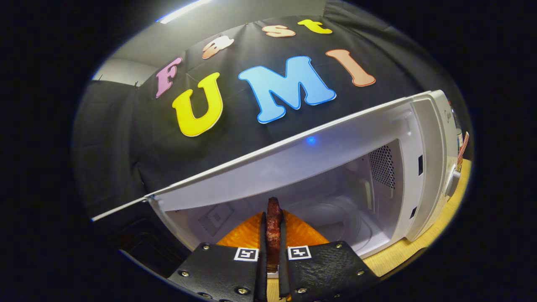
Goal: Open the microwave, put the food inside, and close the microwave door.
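Note:
A white microwave (432,159) stands just ahead of me on a wooden table, its door swung open to the left and its cavity (335,201) exposed. My gripper (273,226) is shut on a thin brown strip of food (274,222), held upright between the two fingers at the mouth of the cavity. Behind the food and just beyond the fingers lies an orange ribbed plate (302,233). A glass turntable (348,218) shows on the cavity floor to the right of the food.
The open dark door (138,247) hangs to the left of my fingers. The microwave's control panel with a knob (452,180) is on its right side. The wooden table (419,243) runs along the front and right of the microwave.

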The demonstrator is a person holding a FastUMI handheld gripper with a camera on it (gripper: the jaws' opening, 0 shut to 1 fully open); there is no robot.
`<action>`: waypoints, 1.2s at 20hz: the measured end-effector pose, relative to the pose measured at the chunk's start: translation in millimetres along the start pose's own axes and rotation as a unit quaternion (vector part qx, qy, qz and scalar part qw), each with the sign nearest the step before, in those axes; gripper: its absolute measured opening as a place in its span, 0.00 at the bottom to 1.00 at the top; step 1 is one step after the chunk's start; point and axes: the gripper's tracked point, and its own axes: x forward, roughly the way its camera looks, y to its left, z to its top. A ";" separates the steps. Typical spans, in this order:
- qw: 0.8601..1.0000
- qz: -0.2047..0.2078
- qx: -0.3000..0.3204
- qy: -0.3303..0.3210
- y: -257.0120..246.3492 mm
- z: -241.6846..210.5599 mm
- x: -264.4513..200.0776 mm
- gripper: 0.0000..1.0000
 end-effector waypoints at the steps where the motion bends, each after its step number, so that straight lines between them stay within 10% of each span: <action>1: 1.000 0.000 -0.008 -0.007 -1.9 0.6 6.2 0.11; 14: 0.988 -0.124 -0.086 -0.033 -66.1 -5.0 43.5 0.40; 20: 0.994 -0.046 -0.101 -0.017 -33.9 0.0 22.7 0.71; 24: 0.992 0.044 -0.110 0.039 -6.7 -11.6 -14.6 0.72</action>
